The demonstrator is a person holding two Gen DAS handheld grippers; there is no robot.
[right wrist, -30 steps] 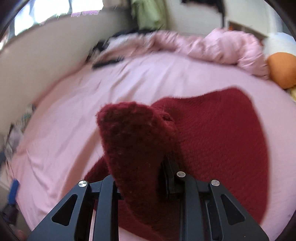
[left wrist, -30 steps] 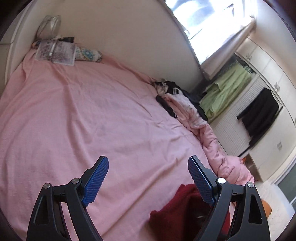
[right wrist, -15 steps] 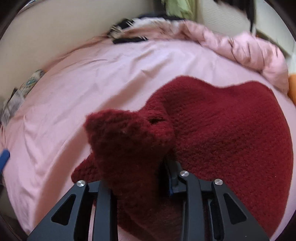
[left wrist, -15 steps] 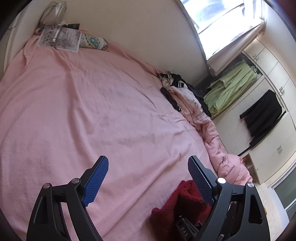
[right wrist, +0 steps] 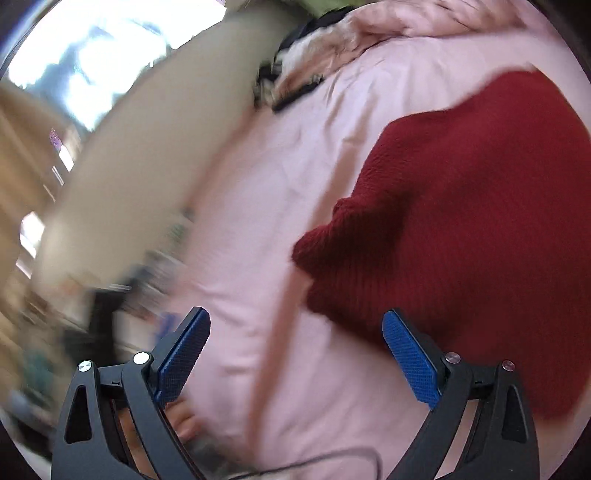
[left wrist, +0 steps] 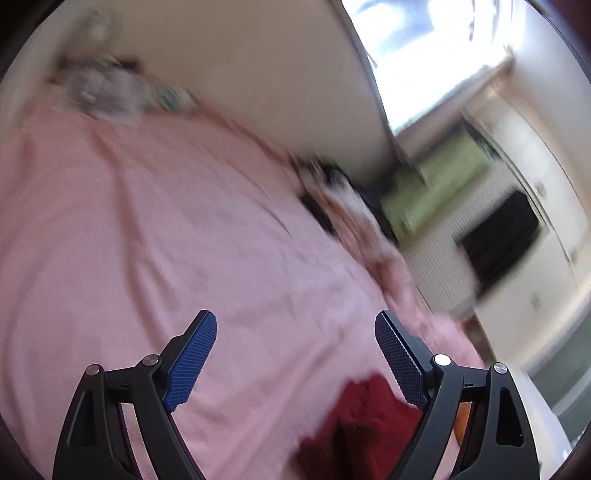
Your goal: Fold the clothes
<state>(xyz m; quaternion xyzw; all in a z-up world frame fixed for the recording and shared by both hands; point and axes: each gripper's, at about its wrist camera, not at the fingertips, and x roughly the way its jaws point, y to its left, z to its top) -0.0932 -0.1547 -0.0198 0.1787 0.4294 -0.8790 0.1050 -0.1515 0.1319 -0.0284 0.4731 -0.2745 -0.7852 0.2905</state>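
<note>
- Pink bedsheet [left wrist: 155,229] fills most of both views, running up to a beige wall [left wrist: 258,74]; both pictures are smeared, so fine detail is lost.
- My right claw [right wrist: 295,354] has its blue pads spread wide with nothing between them; only sheet shows in the gap.
- My left claw [left wrist: 295,354] is just as wide apart and also holds nothing.
- From the right claw the red sweater [right wrist: 480,221] lies at about 1 to 2 o'clock, flat on the sheet, its long axis running from 5 o'clock up toward 1 o'clock. A bunched, doubled-over corner [right wrist: 332,240] sticks out toward 9 o'clock, nearest my pads.
- From the left claw the sweater shows only as a lump at 5 o'clock, partly behind my right-hand finger [left wrist: 402,358].
- I judge the right claw the nearer one to that corner; whether the fold there is done or needs redoing, I cannot tell.
- Open sheet lies from 9 to 12 o'clock of the sweater, good room for sweeping cloth across.
- Crowding: a rumpled pink quilt [right wrist: 388,22] and dark clothes [right wrist: 291,92] at 12 o'clock along the wall.
</note>
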